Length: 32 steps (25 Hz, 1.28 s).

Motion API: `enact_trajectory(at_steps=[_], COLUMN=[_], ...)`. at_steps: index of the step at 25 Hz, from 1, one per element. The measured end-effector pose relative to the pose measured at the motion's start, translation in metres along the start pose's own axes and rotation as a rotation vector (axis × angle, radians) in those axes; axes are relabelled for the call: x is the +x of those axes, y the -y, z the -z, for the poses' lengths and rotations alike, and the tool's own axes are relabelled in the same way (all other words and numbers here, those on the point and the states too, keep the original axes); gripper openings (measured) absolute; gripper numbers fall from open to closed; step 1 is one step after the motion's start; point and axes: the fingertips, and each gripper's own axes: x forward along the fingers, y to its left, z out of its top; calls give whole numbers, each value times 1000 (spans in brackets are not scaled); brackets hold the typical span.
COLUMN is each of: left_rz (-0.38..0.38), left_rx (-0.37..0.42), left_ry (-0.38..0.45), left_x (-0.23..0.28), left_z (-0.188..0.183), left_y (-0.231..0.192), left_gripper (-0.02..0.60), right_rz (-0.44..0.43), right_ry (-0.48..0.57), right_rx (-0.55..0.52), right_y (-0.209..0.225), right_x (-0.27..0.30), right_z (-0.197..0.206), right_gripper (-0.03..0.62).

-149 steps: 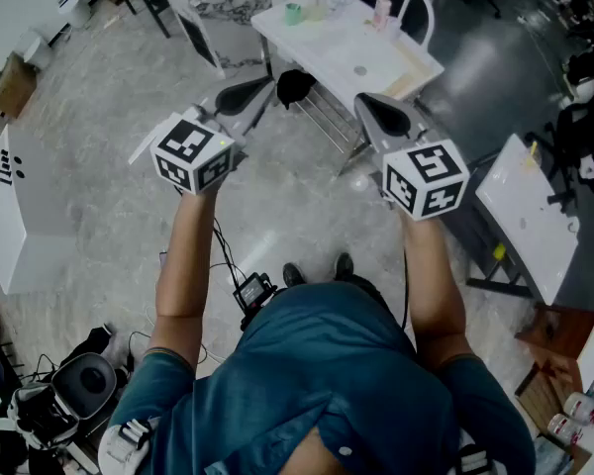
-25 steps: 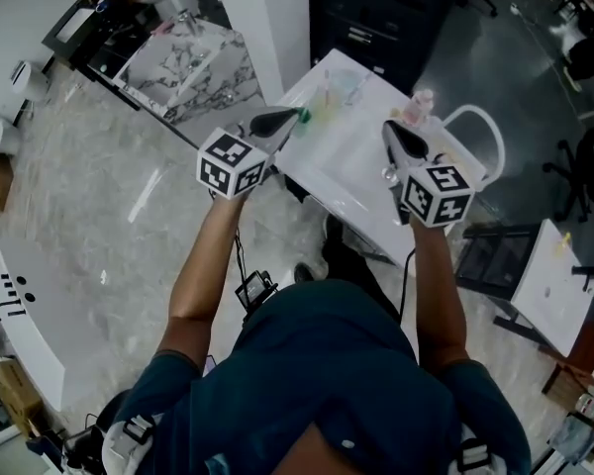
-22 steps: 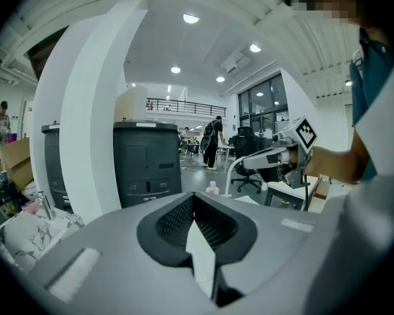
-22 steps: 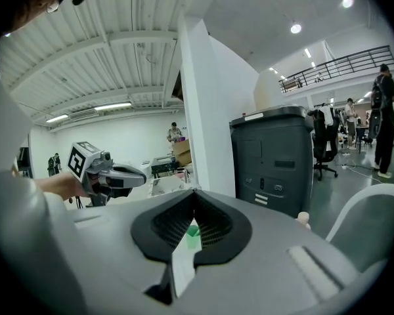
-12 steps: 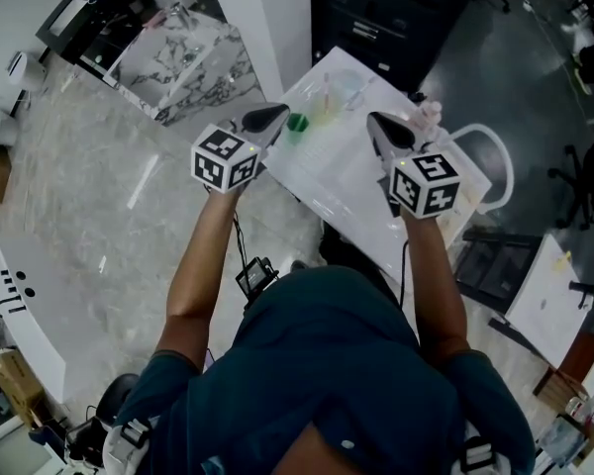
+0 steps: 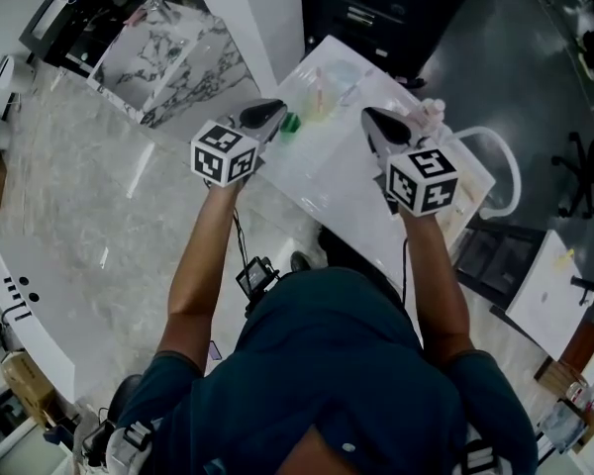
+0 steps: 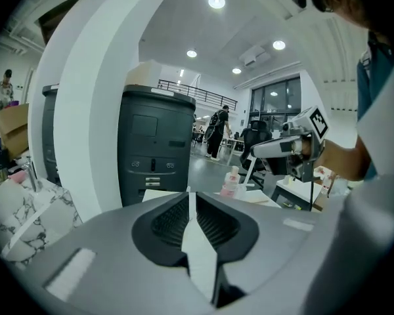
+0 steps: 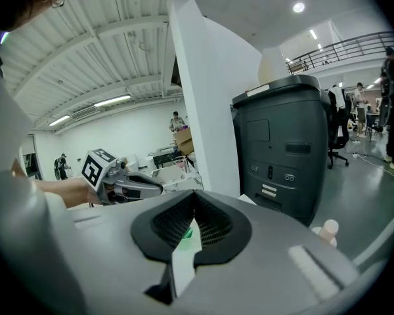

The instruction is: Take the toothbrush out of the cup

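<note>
**Nothing lifted yet: both tools short of the cups**

You hold both tools over the white table point(image 6: 361, 191), and the task is not yet begun. Your left gripper point(image 6: 269, 114) has its jaws parted by only a sliver. They have just been opening, and nothing is between them. Your right gripper point(image 6: 374, 122) is closed and empty. The toothbrush is too small to make out. I judge it stands among the vessels at the table's far left corner, where a small green cup point(image 6: 290, 123) sits just beside your left jaws and a clear cup point(image 6: 322, 95) sits beyond it. Reach, grip and lift all remain. That end is tight: the table edge runs under your left tool, a white pillar point(image 6: 252, 13) rises behind it, and a pink bottle point(image 6: 431, 112) stands near your right tool. The tabletop between your tools is bare.
</note>
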Motion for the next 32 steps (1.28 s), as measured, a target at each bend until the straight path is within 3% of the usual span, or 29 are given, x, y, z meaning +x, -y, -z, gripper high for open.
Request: enact_trajectory(at_steps=[20,32], left_rz=[7,-17], left_rx=[-41,-48], left_ry=[-164,-252], left_x=[94,132], left_z=[53,89], left_y=[-39,-57], left_gripper=[190,204], right_rz=[39,50], right_ry=[-56,-83], right_rx=[114,165], right_y=[54,76], right_x=[23,30], right_z=[47,78], right_gripper=[11,10])
